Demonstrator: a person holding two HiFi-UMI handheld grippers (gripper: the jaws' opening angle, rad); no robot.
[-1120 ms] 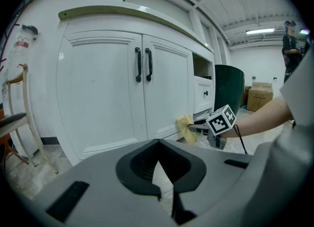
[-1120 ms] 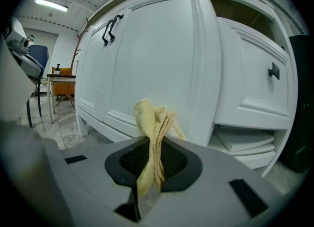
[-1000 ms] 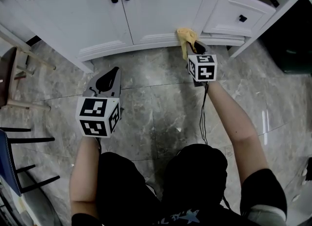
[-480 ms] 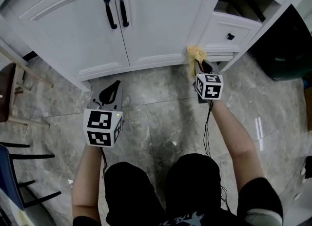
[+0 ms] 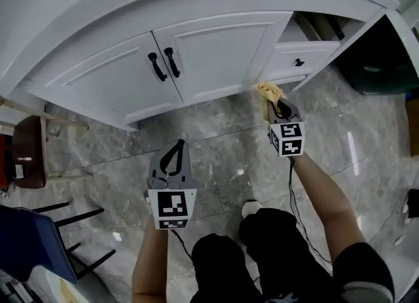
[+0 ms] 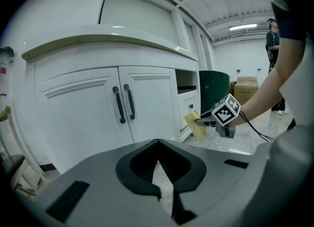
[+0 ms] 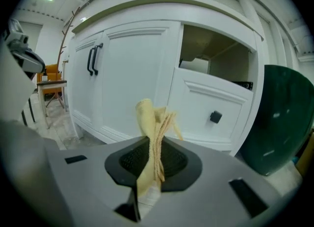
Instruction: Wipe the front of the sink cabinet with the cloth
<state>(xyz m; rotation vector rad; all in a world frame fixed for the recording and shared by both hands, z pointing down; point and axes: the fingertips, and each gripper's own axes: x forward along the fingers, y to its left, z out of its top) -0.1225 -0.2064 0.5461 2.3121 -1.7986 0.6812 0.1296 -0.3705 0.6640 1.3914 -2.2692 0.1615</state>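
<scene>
One grey marbled floor (image 5: pixel 98 158) carried everything in view. Along its far edge stood the white sink cabinet (image 5: pixel 222 53), which had two panelled doors (image 5: pixel 111 82) under a curved top. At its right end were an open compartment (image 7: pixel 216 49) and, beneath that, a drawer (image 7: pixel 216 111). A dark green bin (image 5: pixel 376 66) stood just beside the cabinet's right end, and a brown wooden seat (image 5: pixel 29 151) stood near its left end.

The person's two forearms reached forward from the near edge of the head view. The left gripper (image 5: pixel 173 154) was held over the open floor, well apart from the cabinet. Its fingers were together with nothing between them. The right gripper (image 5: pixel 278 106) was held near the cabinet's right front corner, with its fingers clamped on the cloth (image 5: pixel 267 91).

That cloth was yellow and folded, and it stood up out of the fingers, close to the foot of the cabinet below the drawer. Whether it touched the cabinet front could not be told.

Two black handles (image 5: pixel 157 67) sat side by side where the doors met. A small black knob (image 5: pixel 298 62) marked the middle of the drawer.
</scene>
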